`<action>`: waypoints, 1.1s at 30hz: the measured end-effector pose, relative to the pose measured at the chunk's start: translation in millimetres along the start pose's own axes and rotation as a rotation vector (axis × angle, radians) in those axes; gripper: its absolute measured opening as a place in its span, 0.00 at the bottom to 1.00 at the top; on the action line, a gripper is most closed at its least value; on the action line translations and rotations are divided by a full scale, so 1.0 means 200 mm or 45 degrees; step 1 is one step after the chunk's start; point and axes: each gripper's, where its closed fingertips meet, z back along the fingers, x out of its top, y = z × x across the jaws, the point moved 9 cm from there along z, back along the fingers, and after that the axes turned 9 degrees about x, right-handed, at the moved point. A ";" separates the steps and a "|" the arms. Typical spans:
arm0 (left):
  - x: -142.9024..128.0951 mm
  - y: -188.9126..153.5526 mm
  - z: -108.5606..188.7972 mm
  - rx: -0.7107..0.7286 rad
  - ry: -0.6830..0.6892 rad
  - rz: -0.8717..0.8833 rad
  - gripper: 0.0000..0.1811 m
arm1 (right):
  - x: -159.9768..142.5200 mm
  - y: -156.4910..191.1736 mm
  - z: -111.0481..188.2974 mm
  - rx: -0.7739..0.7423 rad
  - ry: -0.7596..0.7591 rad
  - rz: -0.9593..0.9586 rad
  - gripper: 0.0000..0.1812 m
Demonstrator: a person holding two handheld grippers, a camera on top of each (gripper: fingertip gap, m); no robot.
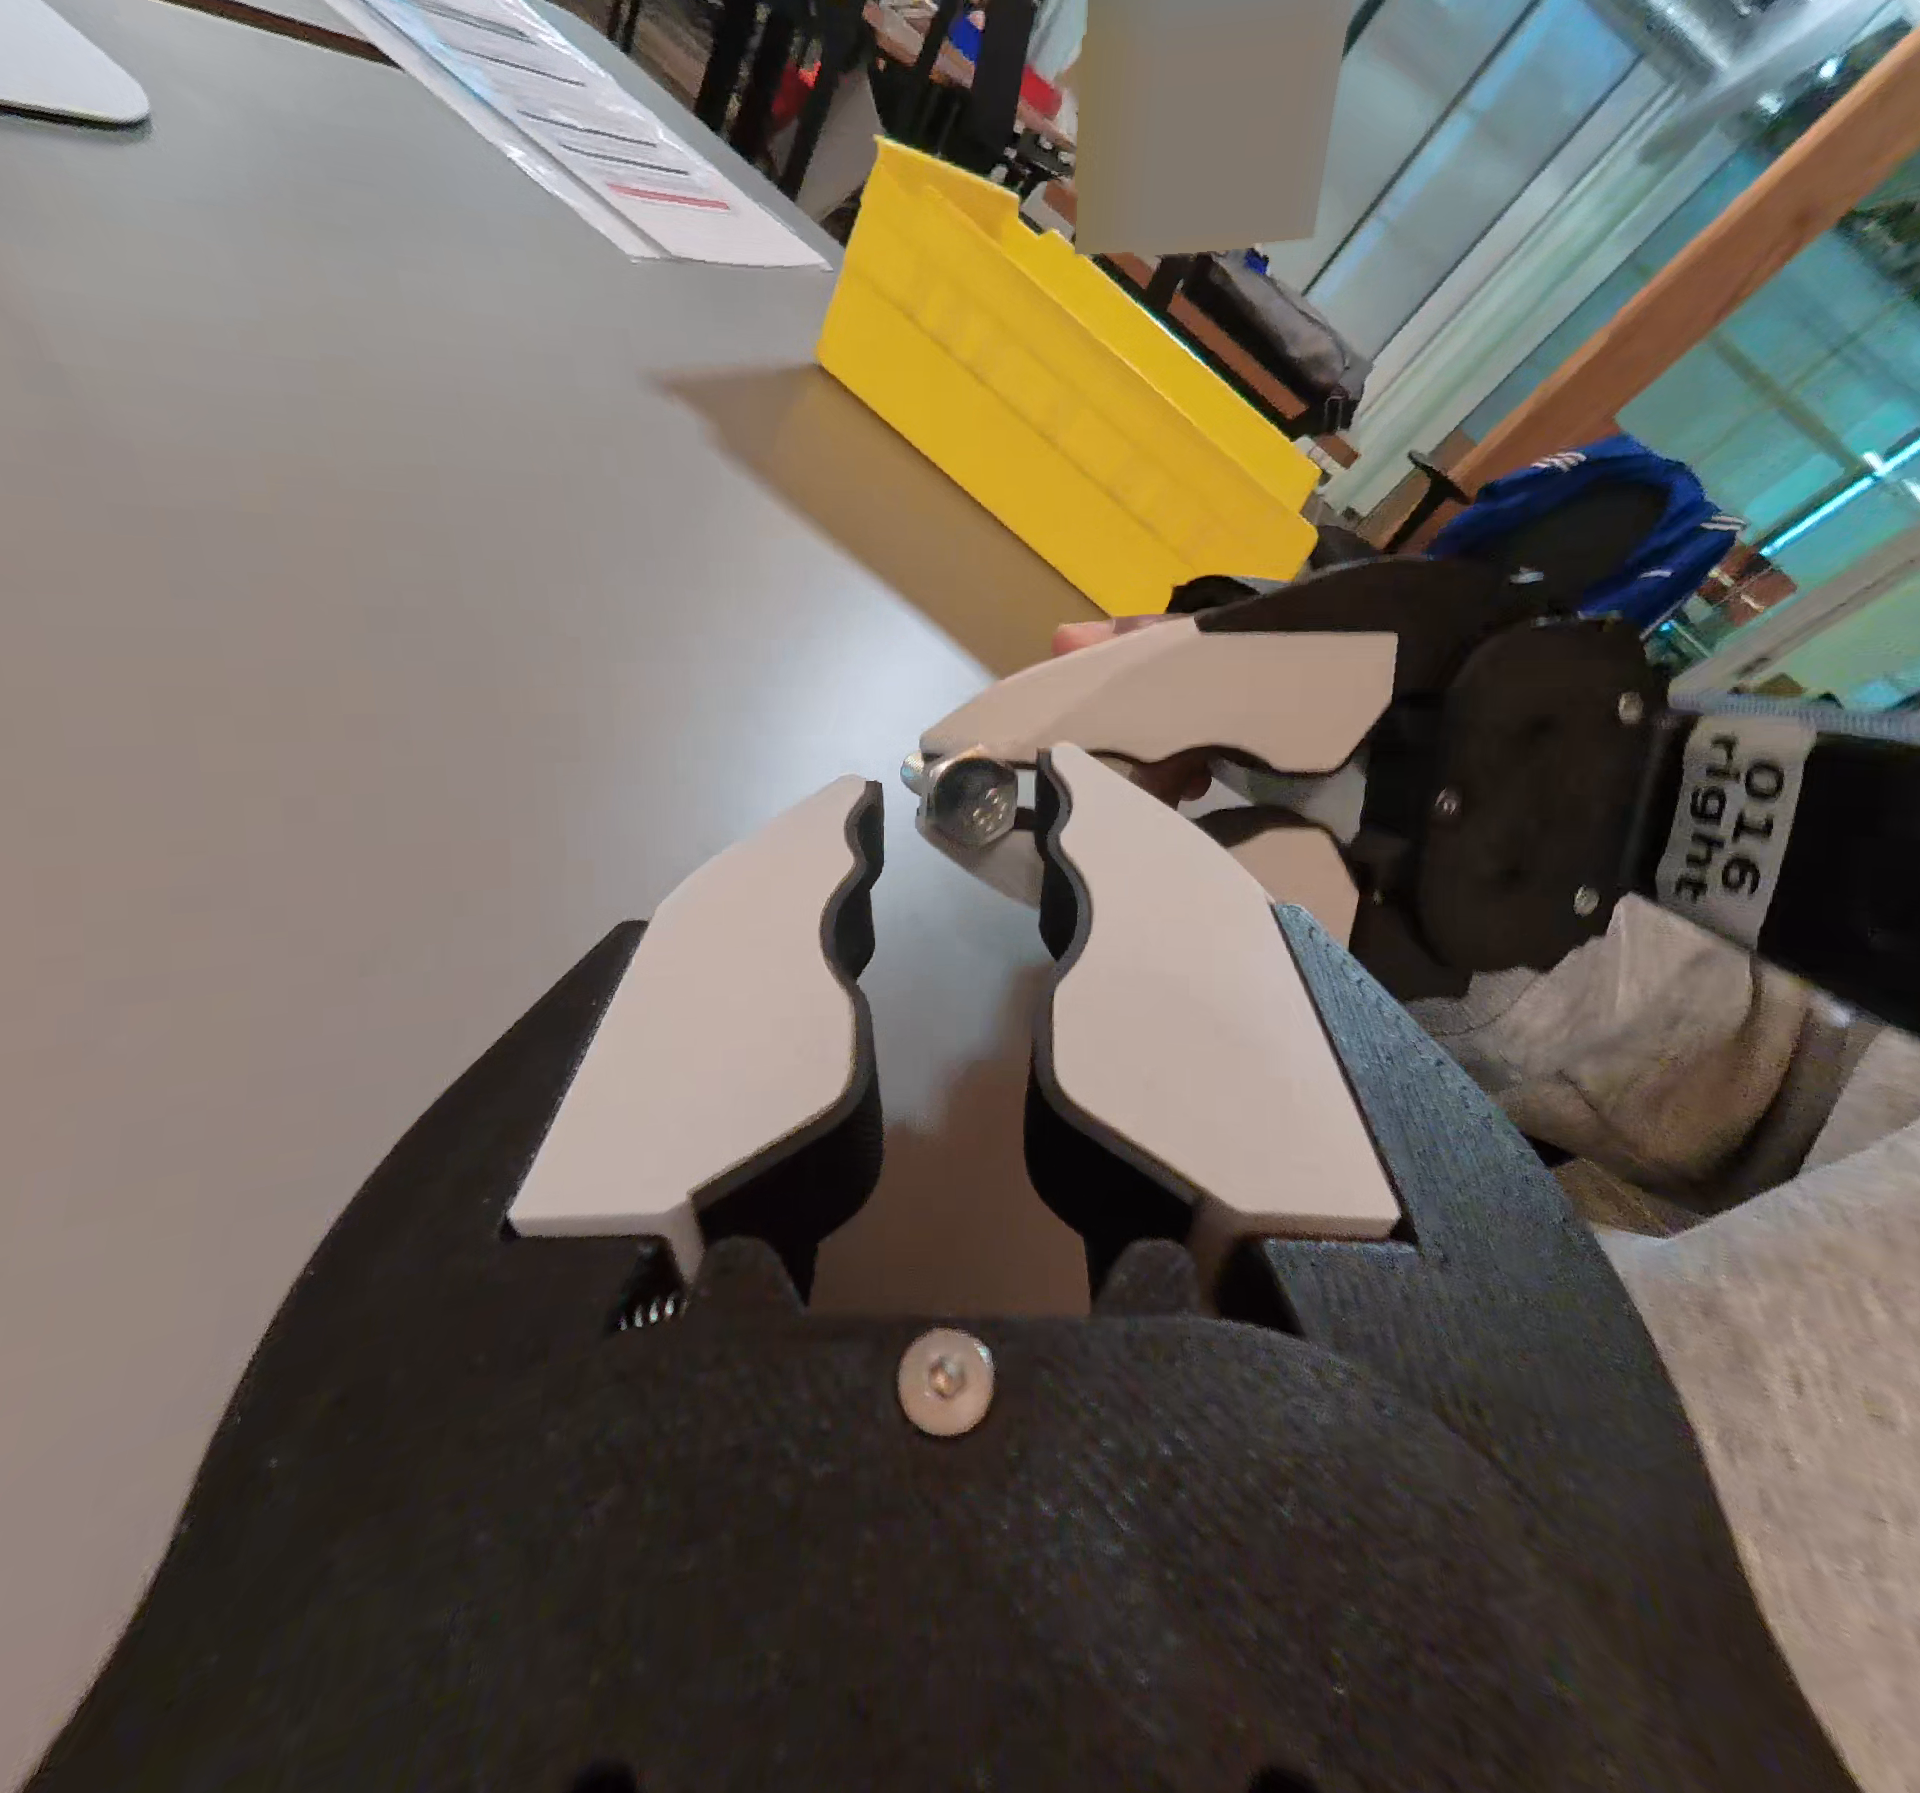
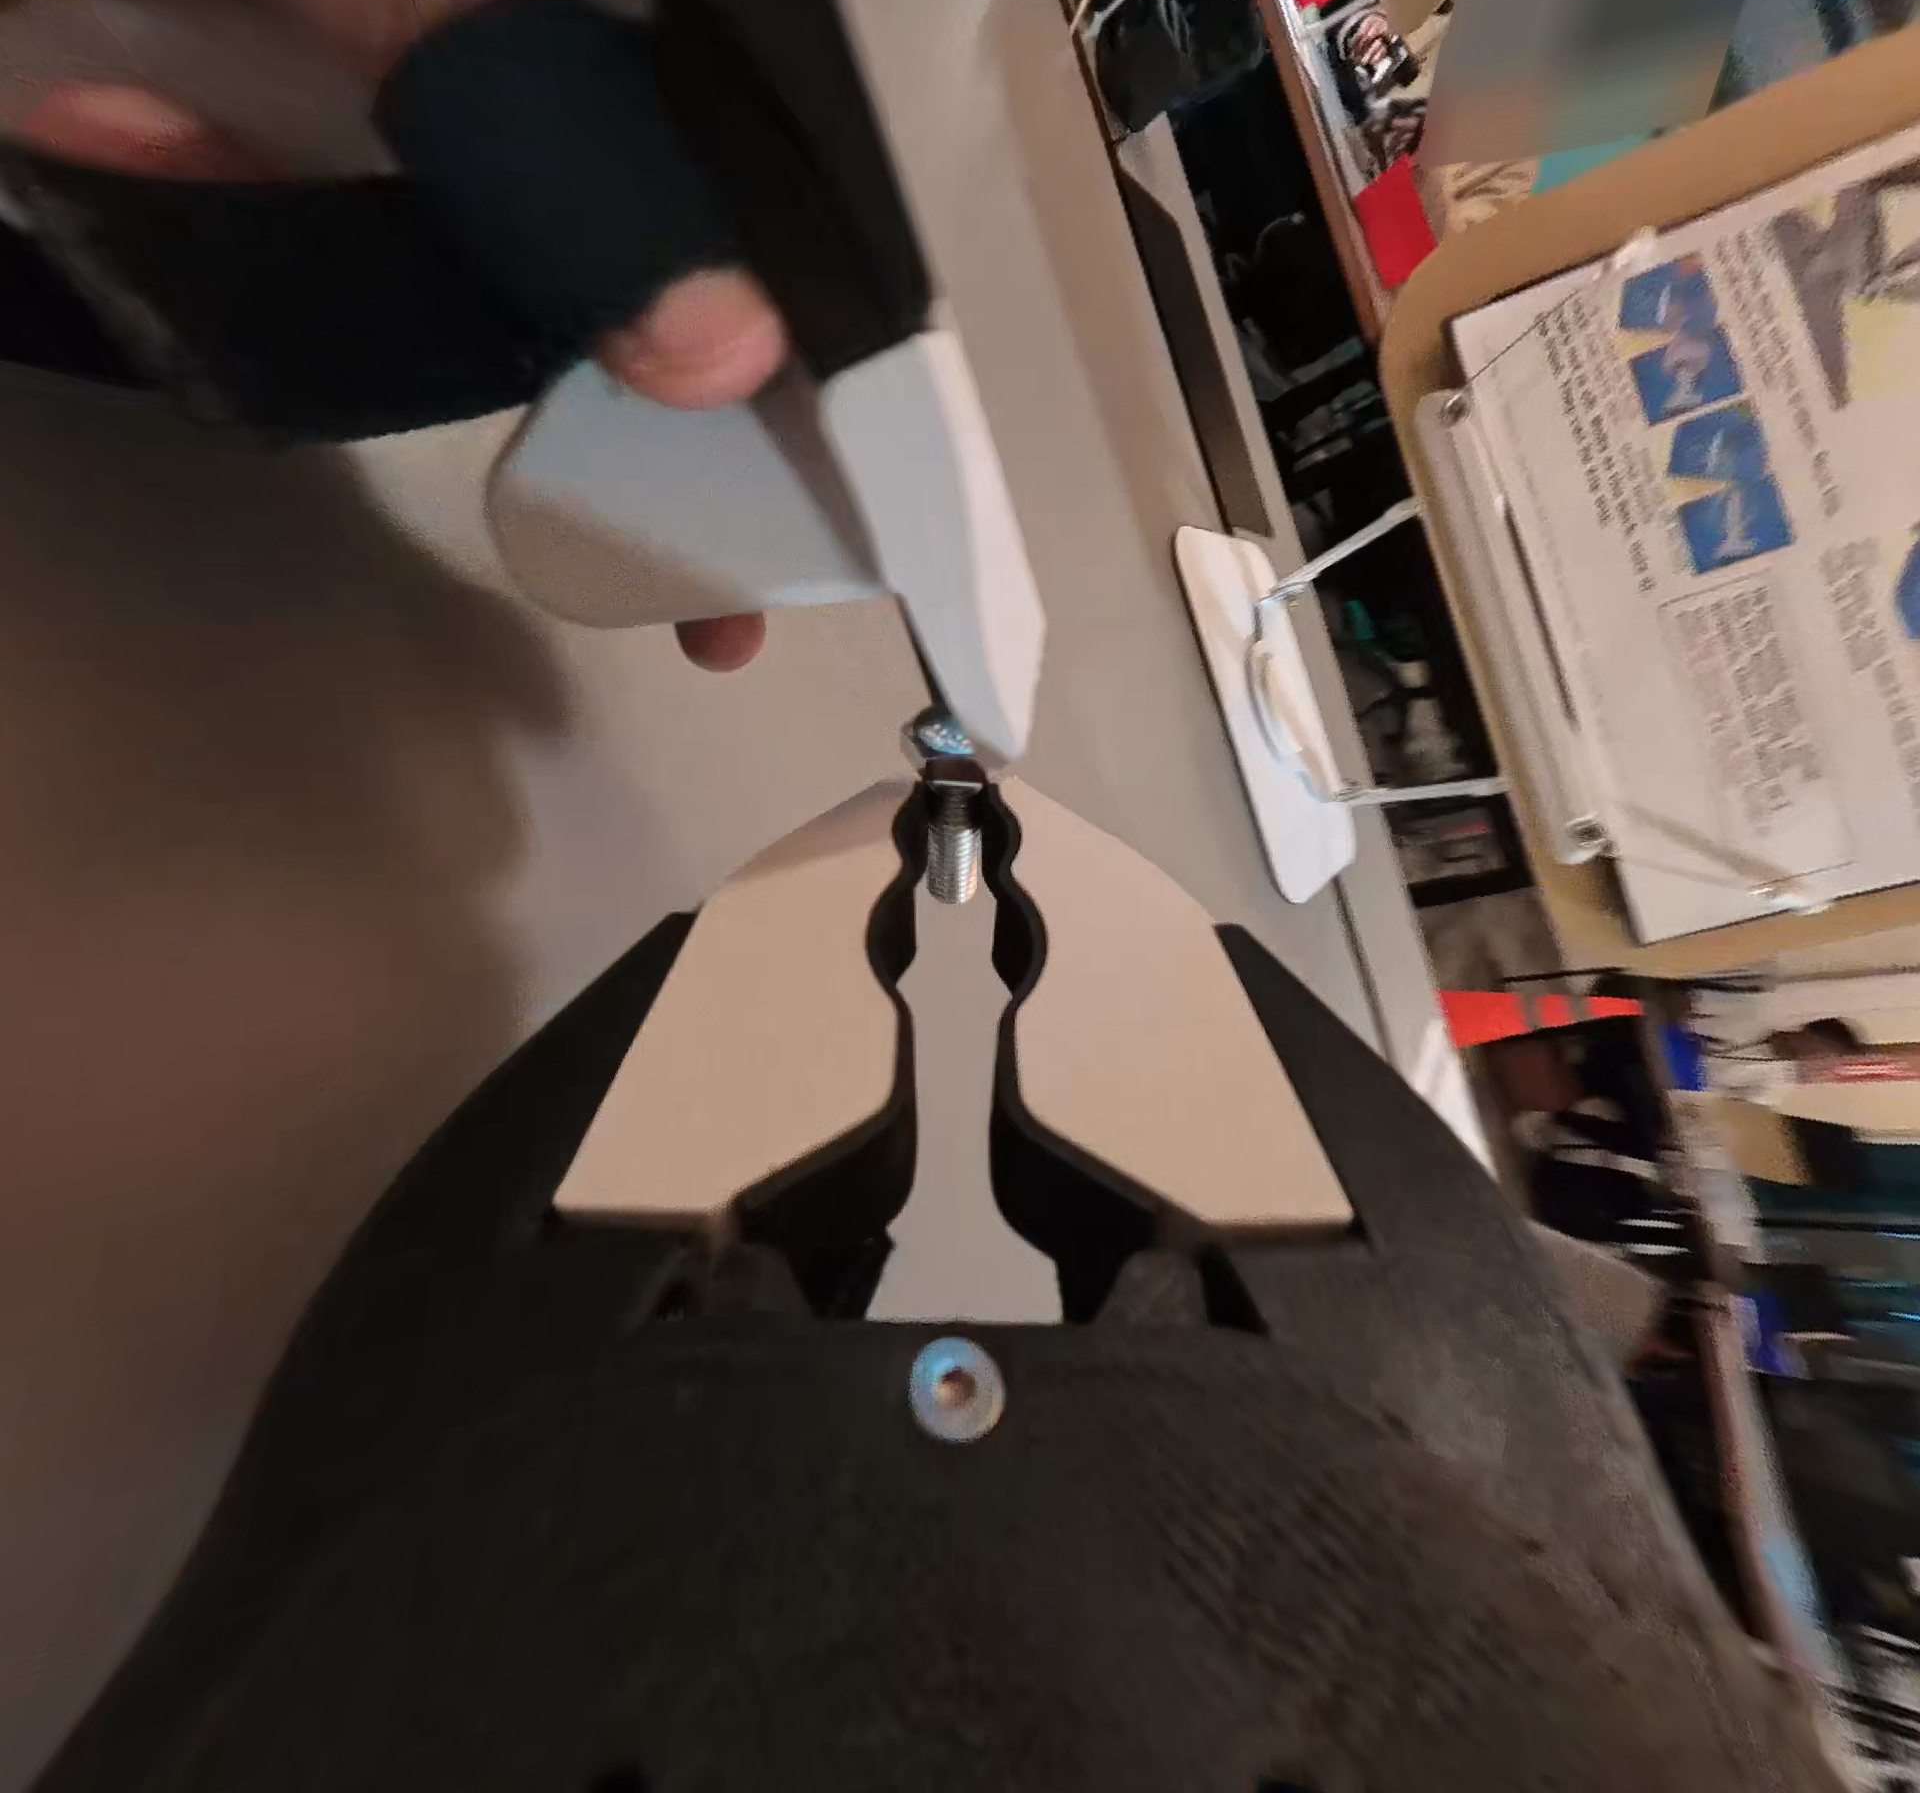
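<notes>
Right gripper (image 2: 951,787) gripping bolt (image 2: 948,855)

Left claw (image 1: 961,813) gapes wide, its tips just short of the right claw (image 2: 951,787), which enters from three o'clock, clamped nearly closed.

Yellow bin (image 1: 1049,413) (beside laminated sheet (image 1: 540,102))
</notes>
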 end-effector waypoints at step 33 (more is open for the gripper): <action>0.04 0.05 0.07 -0.053 -0.315 -0.127 0.10 | -0.17 -0.18 0.03 0.239 -0.596 -0.872 0.16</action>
